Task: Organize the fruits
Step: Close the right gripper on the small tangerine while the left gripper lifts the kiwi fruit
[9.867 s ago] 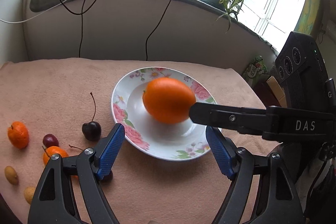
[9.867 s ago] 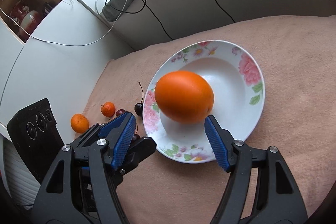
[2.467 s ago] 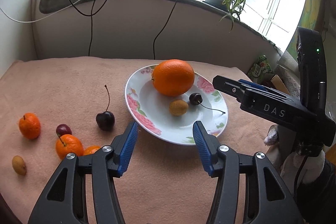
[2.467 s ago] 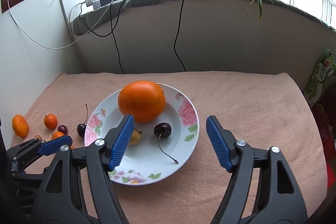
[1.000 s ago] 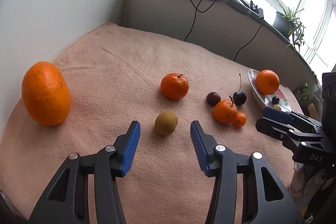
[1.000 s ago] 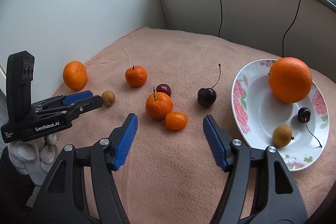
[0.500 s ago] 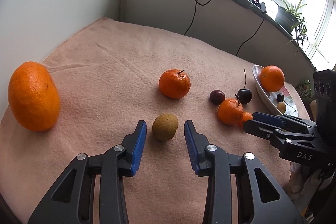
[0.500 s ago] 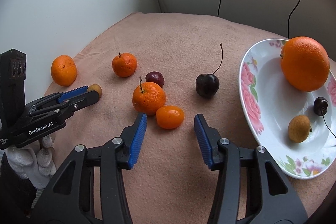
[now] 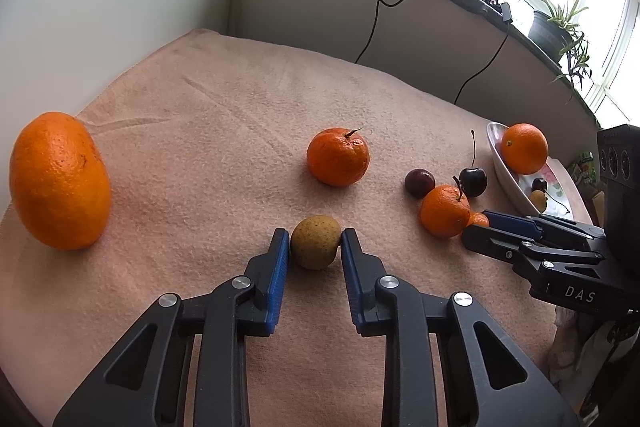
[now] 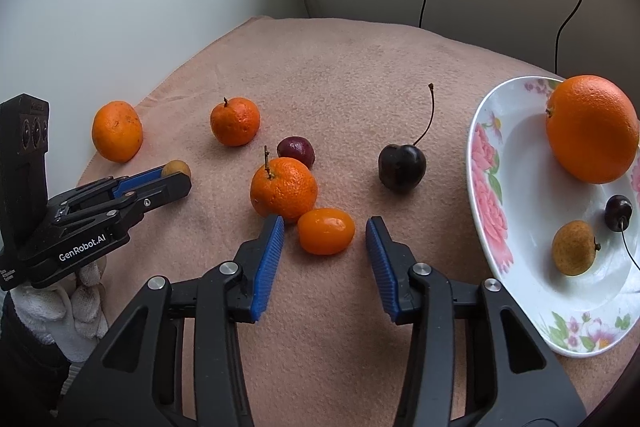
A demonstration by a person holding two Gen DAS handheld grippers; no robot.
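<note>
On the bench, the left gripper (image 9: 314, 245) is closing onto a longan (image 9: 315, 242); the right gripper (image 10: 325, 231), unclenched and closing, straddles a kumquat (image 10: 326, 231), both presumably bound for the plate (image 10: 486, 187).

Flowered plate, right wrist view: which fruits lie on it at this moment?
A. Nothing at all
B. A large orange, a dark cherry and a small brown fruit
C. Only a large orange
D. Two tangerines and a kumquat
B: on the flowered plate lie a large orange, a dark cherry and a small brown fruit; the other fruits sit on the cloth.
</note>
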